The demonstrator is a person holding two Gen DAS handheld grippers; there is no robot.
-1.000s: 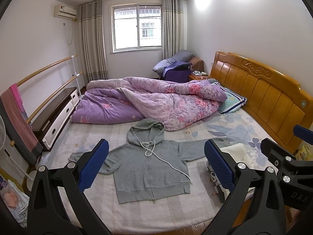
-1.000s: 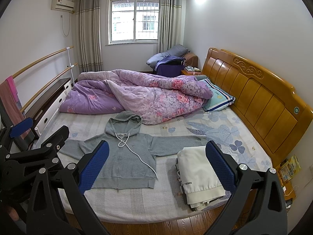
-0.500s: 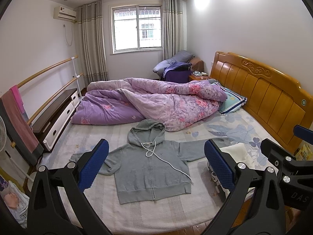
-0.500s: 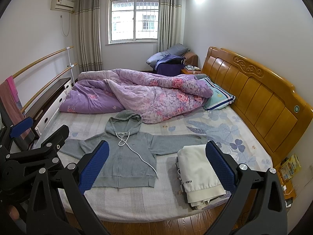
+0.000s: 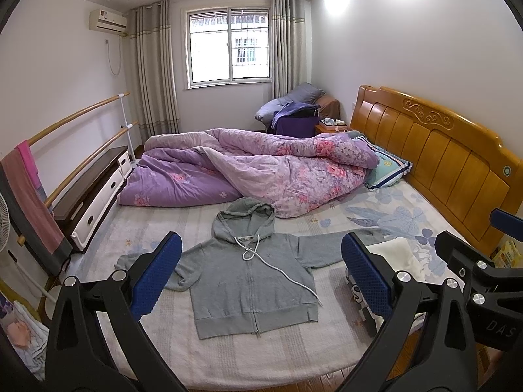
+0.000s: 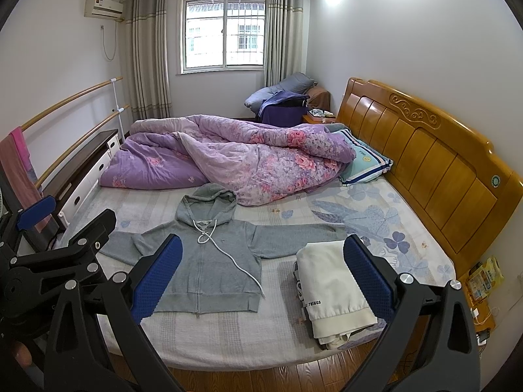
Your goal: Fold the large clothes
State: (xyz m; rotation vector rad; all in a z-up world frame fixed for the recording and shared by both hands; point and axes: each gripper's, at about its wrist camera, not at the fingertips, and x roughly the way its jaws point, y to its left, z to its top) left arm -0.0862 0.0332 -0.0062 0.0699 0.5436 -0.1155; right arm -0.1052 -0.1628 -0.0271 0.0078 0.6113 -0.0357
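I hold my left tongs and right tongs wide open and empty above the near bed edge, because the grey zip-up cotton hoodie lies flat, sleeves spread, left of the folded cream garment.

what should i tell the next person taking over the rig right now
Left gripper: open, empty, held above the near edge of the bed.
Right gripper: open, empty, beside the left one.
Grey hoodie: flat on the bed, zipped, sleeves spread, hood toward the purple quilt.
Done: a stack of folded clothes, cream on top, lies right of the hoodie.
Left: fold the hoodie; no fold started.
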